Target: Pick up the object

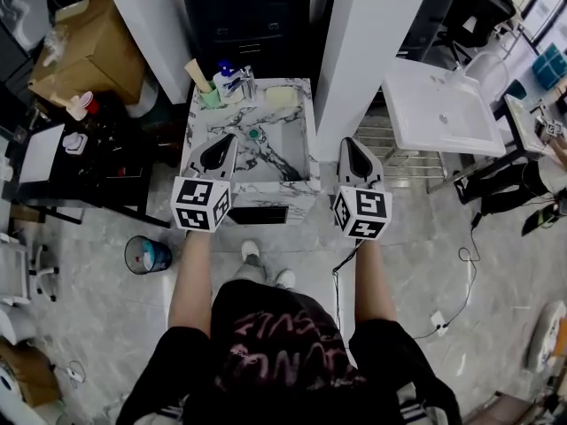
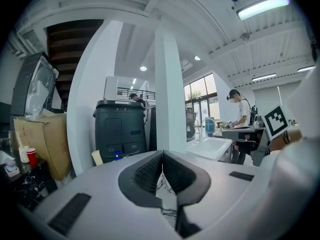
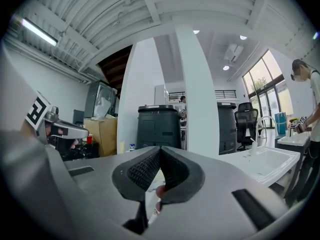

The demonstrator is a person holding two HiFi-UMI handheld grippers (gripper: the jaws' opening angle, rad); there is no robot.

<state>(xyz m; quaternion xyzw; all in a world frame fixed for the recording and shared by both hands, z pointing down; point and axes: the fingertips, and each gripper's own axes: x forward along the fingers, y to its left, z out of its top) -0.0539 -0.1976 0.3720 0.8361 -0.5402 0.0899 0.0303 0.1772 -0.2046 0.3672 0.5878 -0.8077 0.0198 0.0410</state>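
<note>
Above the marble sink [image 1: 306, 131], left gripper [image 1: 230, 140] and right gripper [image 1: 350, 142] hover, both jaws together, empty. Approach step; next likely needs jaws opened, then reach in.

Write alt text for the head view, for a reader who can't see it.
A person holds a shut left gripper and a shut right gripper out toward a marble sink. Bottles and a sponge sit on its back edge; a bin stands on the floor at left.
</note>
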